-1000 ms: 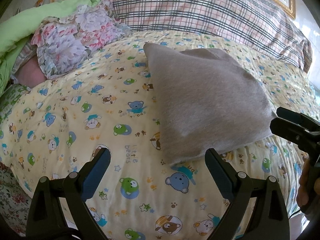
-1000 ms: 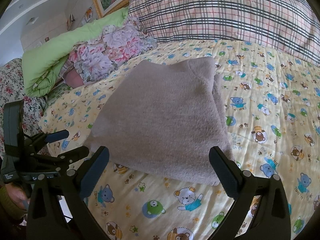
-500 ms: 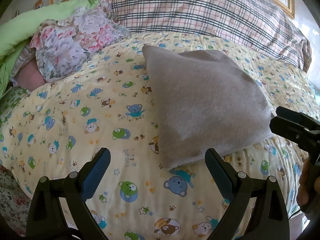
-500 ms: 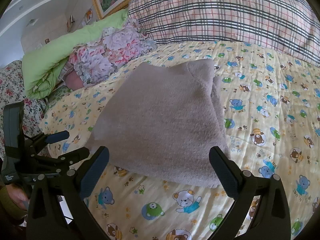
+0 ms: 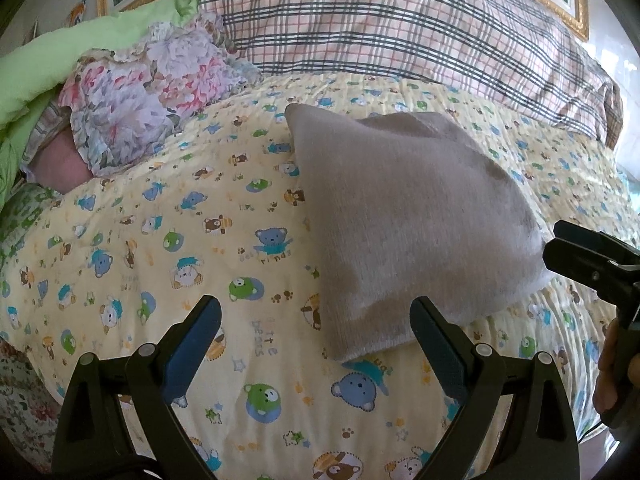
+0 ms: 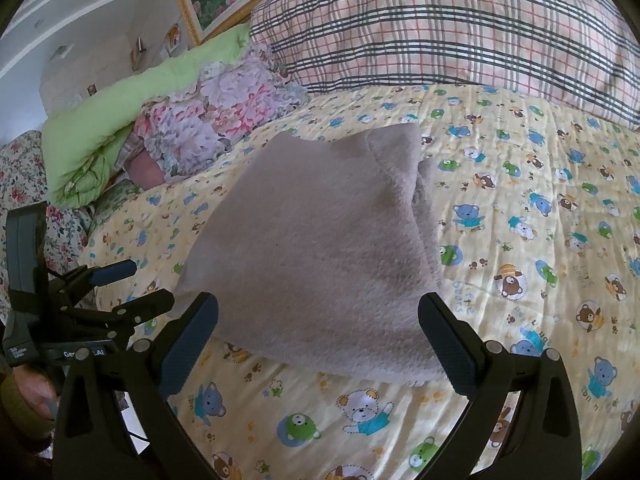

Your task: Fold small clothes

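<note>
Both my grippers, left gripper [image 5: 316,338] and right gripper [image 6: 320,338], hang spread wide and empty over the bed's near edge. The folded grey garment [image 6: 320,248] sits on the bear-print quilt [image 5: 160,240], just ahead.

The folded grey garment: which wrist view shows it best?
The right wrist view: the folded grey garment lies centred, showing its layered right edge. The left wrist view shows it off to the right, its far corner behind the right gripper.
</note>
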A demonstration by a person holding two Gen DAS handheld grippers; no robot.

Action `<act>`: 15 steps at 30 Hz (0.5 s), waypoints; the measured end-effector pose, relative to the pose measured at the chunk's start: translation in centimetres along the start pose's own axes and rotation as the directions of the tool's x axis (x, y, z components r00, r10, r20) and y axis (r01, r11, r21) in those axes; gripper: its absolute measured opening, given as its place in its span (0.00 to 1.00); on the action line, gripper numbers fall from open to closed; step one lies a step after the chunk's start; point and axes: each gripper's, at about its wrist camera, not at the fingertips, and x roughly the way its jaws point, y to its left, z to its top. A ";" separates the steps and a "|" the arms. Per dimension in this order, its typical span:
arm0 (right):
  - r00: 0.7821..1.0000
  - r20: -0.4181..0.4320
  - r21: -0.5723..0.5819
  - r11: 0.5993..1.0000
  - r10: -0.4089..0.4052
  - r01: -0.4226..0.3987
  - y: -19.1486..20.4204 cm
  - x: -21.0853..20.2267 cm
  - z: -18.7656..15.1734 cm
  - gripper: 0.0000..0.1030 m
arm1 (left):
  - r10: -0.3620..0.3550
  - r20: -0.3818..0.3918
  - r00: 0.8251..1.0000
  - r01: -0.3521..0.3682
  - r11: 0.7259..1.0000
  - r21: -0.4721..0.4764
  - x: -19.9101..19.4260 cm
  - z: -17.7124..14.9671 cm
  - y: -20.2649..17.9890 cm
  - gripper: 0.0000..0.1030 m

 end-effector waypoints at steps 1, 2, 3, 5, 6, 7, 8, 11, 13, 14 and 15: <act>1.000 -0.001 -0.001 1.000 0.001 -0.001 0.0 0.0 0.0 0.97 | 0.000 0.000 1.000 0.000 1.000 0.001 0.0 0.0 0.0 0.93; 1.000 -0.001 -0.002 1.000 0.001 -0.001 0.0 0.1 0.1 0.97 | -0.001 -0.001 1.000 0.001 1.000 0.001 0.1 0.1 0.0 0.93; 1.000 -0.001 -0.003 1.000 0.000 0.000 0.0 0.0 0.0 0.97 | -0.001 -0.001 1.000 0.001 1.000 0.002 0.1 0.1 0.0 0.93; 1.000 -0.004 -0.003 1.000 0.000 0.000 0.0 0.1 0.1 0.97 | 0.000 0.000 1.000 0.000 1.000 0.001 0.1 0.2 0.0 0.93; 1.000 -0.004 -0.002 1.000 0.000 0.000 -0.1 0.1 0.1 0.97 | -0.001 -0.001 1.000 0.001 1.000 0.000 0.1 0.2 0.0 0.93; 1.000 -0.005 -0.002 1.000 0.000 0.000 -0.1 0.1 0.1 0.97 | -0.001 -0.002 1.000 0.001 1.000 0.001 0.1 0.1 0.0 0.93; 1.000 -0.005 -0.003 1.000 0.001 -0.001 0.0 0.1 0.1 0.97 | 0.000 -0.003 1.000 0.000 1.000 0.000 0.2 0.2 0.0 0.93; 1.000 -0.003 0.000 1.000 -0.002 0.002 0.0 0.1 0.1 0.97 | 0.000 -0.008 1.000 0.000 1.000 -0.003 0.3 0.3 0.1 0.93; 1.000 -0.004 -0.002 1.000 -0.001 0.001 -0.1 0.1 0.2 0.97 | 0.002 -0.009 1.000 -0.002 1.000 -0.003 0.3 0.4 0.1 0.93; 1.000 -0.004 -0.002 1.000 -0.001 0.001 -0.1 0.2 0.3 0.97 | 0.002 -0.007 1.000 -0.002 1.000 -0.003 0.3 0.5 0.1 0.93; 1.000 -0.003 -0.001 1.000 0.000 0.000 -0.2 0.2 0.3 0.97 | 0.003 -0.006 1.000 -0.003 1.000 -0.004 0.3 0.4 0.1 0.93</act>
